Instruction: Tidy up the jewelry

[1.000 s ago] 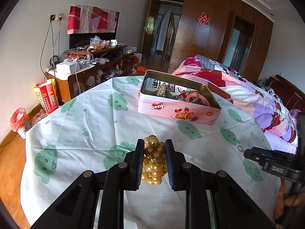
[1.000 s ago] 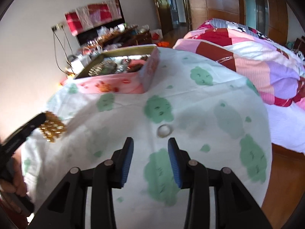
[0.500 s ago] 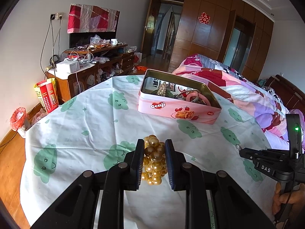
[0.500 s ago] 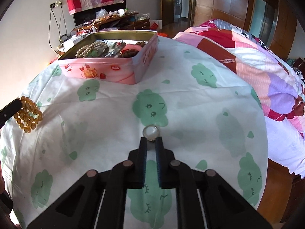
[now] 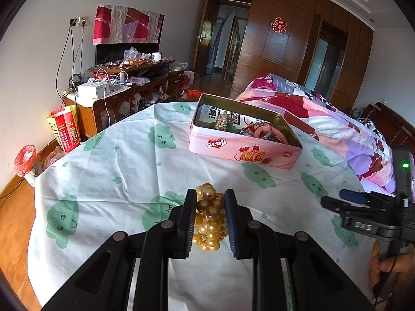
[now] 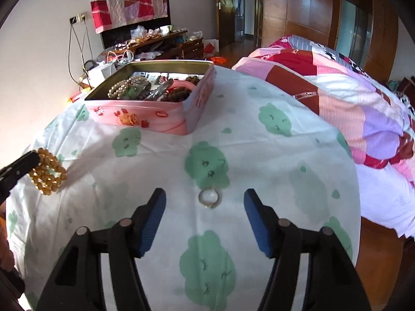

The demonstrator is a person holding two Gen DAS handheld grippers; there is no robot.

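My left gripper is shut on a gold bead bracelet and holds it just above the tablecloth; from the right wrist view the bracelet hangs at the far left. My right gripper is opening, its blue pads wide apart. A small silver ring lies flat on the cloth between the fingertips, touched by neither pad. A pink Genji tin stands open farther back, with several bracelets and bead strings inside. In the left wrist view the right gripper comes in from the right edge.
A round table under a white cloth with green prints carries everything. A bed with a patchwork quilt lies close on the right. A cluttered wooden cabinet and a red bin stand beyond the table's left edge.
The right gripper's jaws closed to a narrow gap just behind the ring, then spread wide around it. The ring stays on the cloth. The left gripper and bracelet have not moved.
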